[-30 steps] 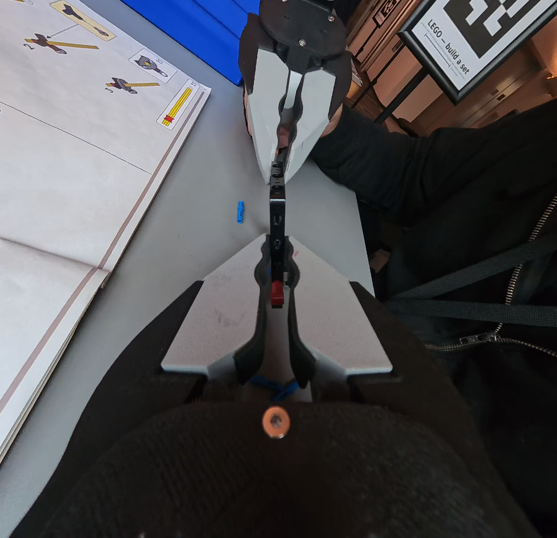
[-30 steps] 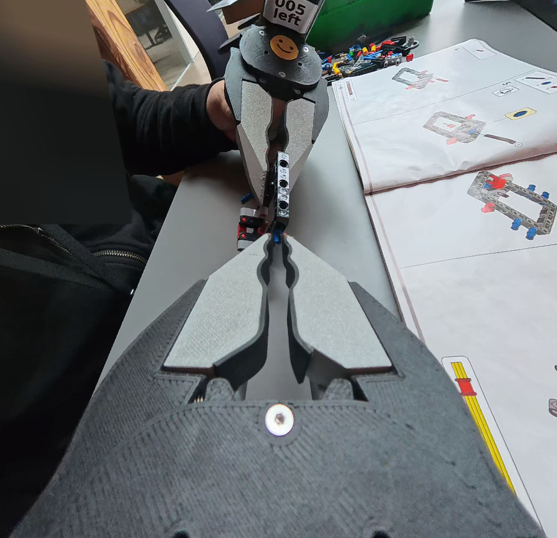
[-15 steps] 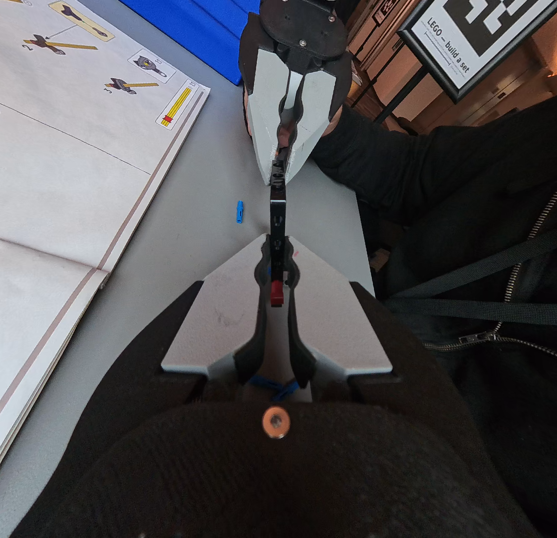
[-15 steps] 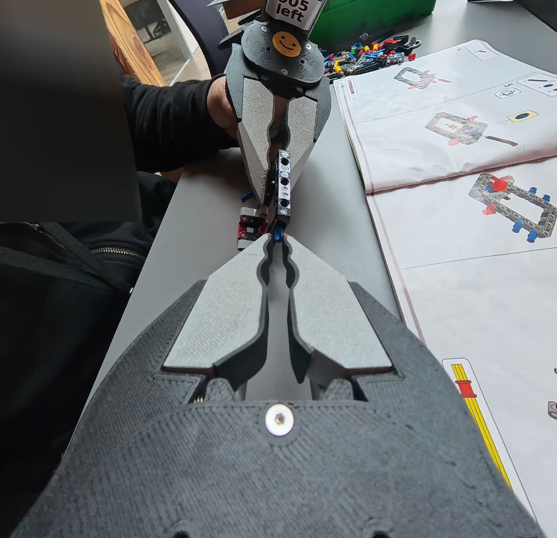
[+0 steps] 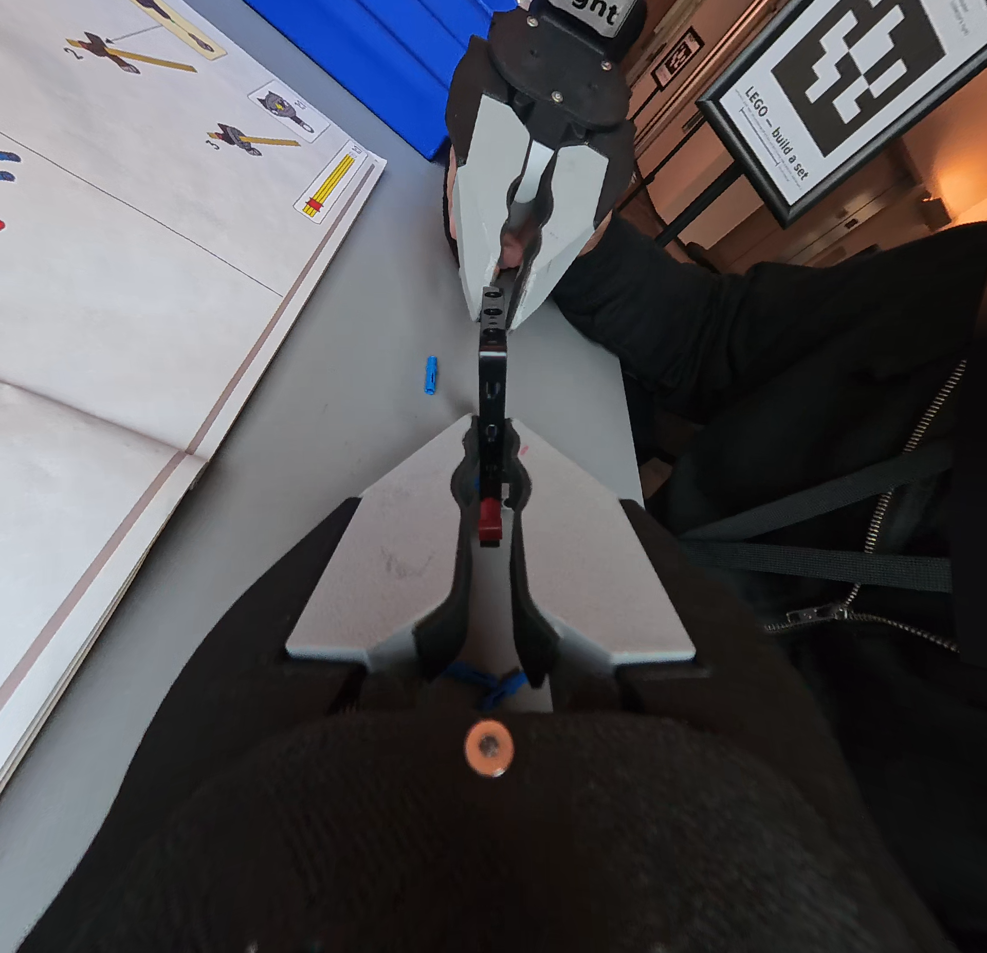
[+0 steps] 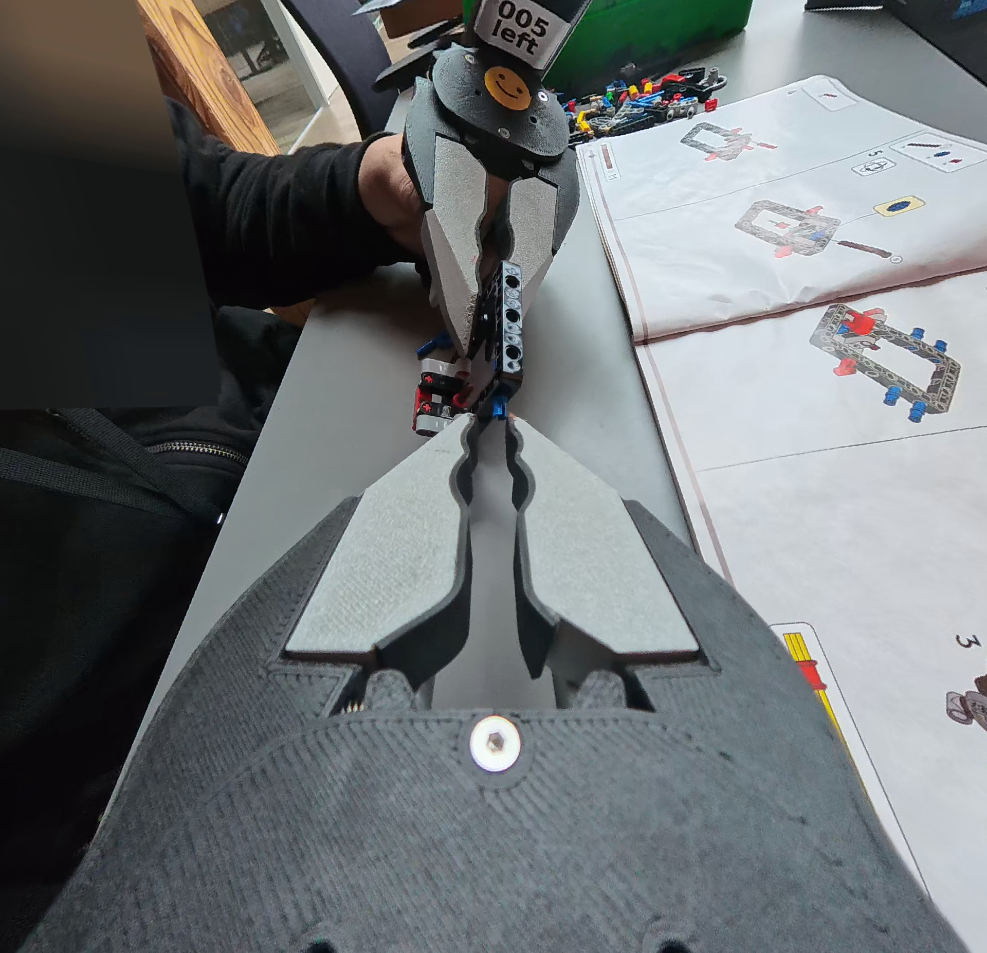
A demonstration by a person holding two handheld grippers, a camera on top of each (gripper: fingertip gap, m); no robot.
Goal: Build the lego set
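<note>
A black lego frame (image 5: 491,377) of holed beams is held between both grippers above the grey table. My left gripper (image 5: 488,425) is shut on one end of it; a red piece (image 5: 488,521) sits between its fingers. My right gripper (image 6: 488,422) is shut on the frame's other end, where a blue pin (image 6: 499,406) sticks out. In the right wrist view the frame (image 6: 510,318) is upright in the left gripper (image 6: 488,334), with a small red, grey and black sub-assembly (image 6: 438,393) hanging at its lower left. The right gripper (image 5: 499,313) faces me in the left wrist view.
An open instruction booklet (image 5: 133,286) (image 6: 801,393) covers much of the table. A loose blue pin (image 5: 430,374) lies on the table near the frame. A blue bin (image 5: 374,35), a green bin (image 6: 667,19) and a pile of loose parts (image 6: 641,104) stand at the back. The table edge (image 5: 625,393) and a person's dark jacket are close by. One gripper's finger ends stand about 5 centimeters off the other's.
Both grippers keep their hold on the frame in about the same place. Only the views have shifted slightly.
</note>
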